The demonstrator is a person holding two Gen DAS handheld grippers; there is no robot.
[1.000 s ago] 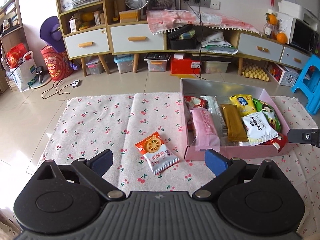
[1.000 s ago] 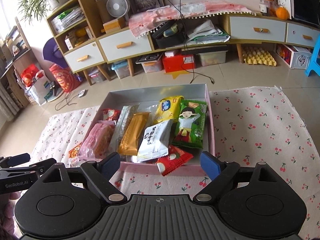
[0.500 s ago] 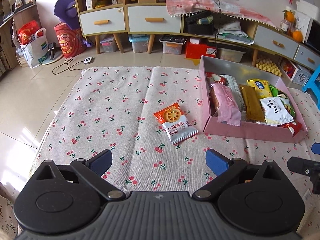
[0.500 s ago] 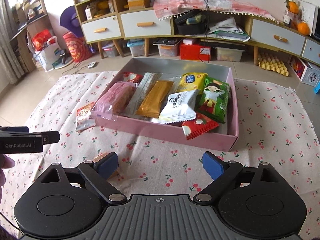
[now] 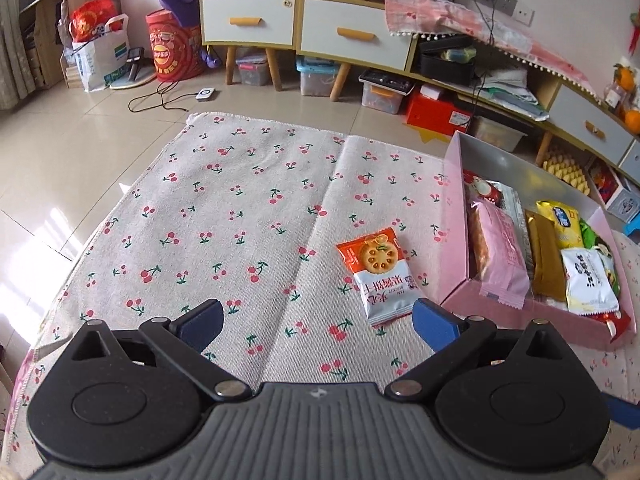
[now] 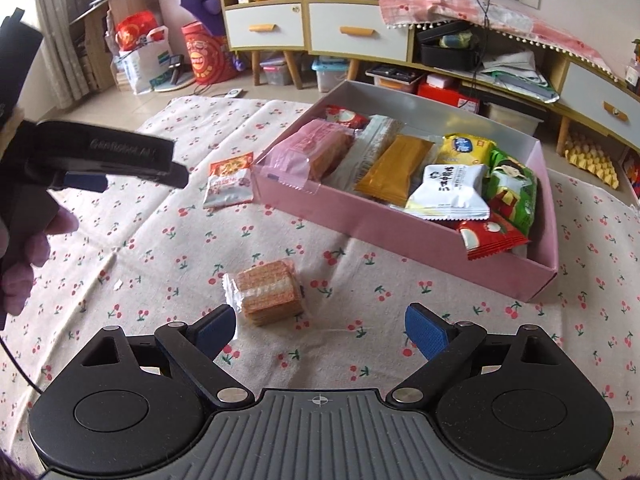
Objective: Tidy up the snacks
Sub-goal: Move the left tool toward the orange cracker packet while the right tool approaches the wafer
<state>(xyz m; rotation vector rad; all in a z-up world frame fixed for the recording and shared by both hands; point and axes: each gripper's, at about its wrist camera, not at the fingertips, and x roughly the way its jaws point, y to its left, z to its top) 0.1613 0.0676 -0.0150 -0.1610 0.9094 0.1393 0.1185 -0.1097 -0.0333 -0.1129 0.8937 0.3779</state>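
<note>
Right wrist view: we hold our right gripper spread wide and empty above the wafer pack; our left gripper likewise gapes empty over the biscuit packet.

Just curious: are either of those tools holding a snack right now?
No. The left tool and right tool are both open and empty; the biscuit packet and wafer pack lie on the cloth.

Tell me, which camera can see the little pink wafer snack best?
The right wrist view. The wafer pack lies in plain sight on the cherry cloth, just ahead of the open right gripper. The left wrist view does not show it at all, only the biscuit packet and the pink box.
</note>
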